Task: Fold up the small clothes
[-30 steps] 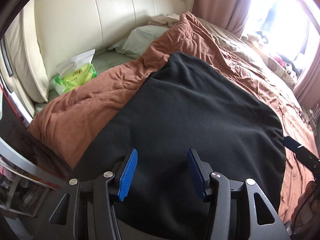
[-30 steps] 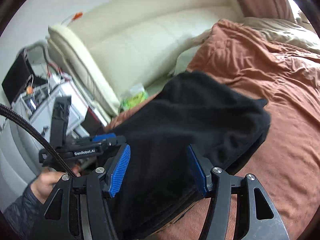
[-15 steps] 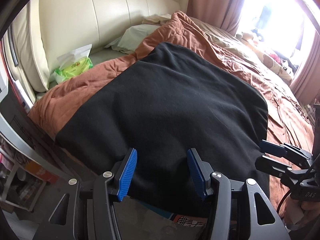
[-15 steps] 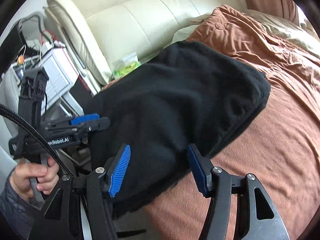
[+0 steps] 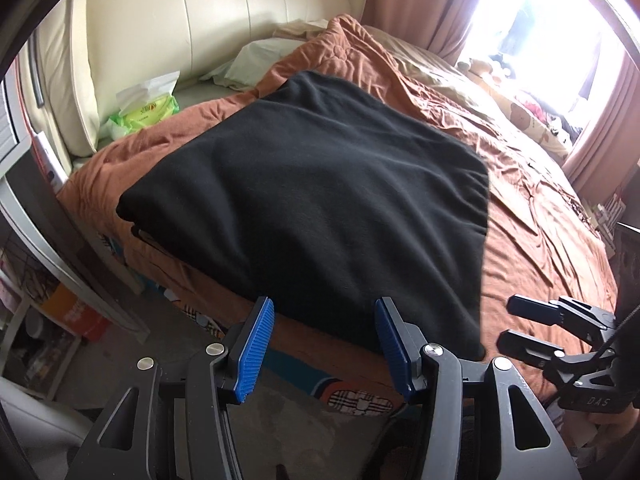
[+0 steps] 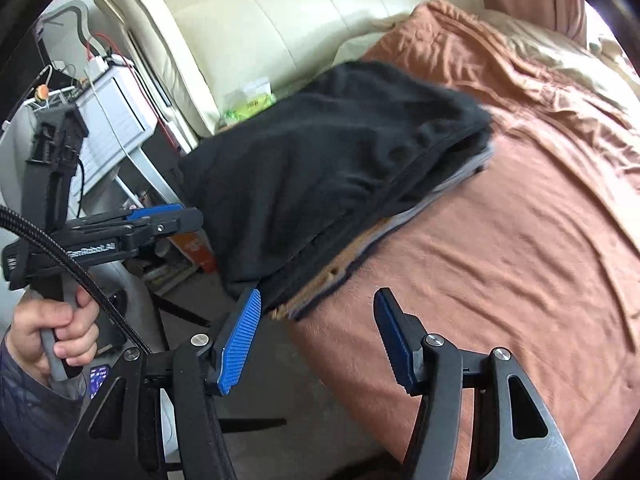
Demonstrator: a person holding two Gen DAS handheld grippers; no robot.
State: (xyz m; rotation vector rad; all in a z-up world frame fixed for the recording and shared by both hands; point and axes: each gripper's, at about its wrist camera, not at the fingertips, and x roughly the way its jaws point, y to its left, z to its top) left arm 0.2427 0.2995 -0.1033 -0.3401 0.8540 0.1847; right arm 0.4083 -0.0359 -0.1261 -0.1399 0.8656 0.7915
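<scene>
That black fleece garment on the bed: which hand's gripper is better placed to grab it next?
The left gripper, probably. Its open fingers point straight at the black fleece garment's near edge, while the right gripper, also open, faces mostly bare brown bedspread beside its corner.

black garment (image 5: 312,200), rust-brown bedspread (image 5: 540,248) — blue pads (image 5: 254,350)

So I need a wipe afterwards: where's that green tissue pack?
In the left wrist view the tissue pack sits upper left, against the cream headboard, beyond the far-left corner of the black garment.
</scene>
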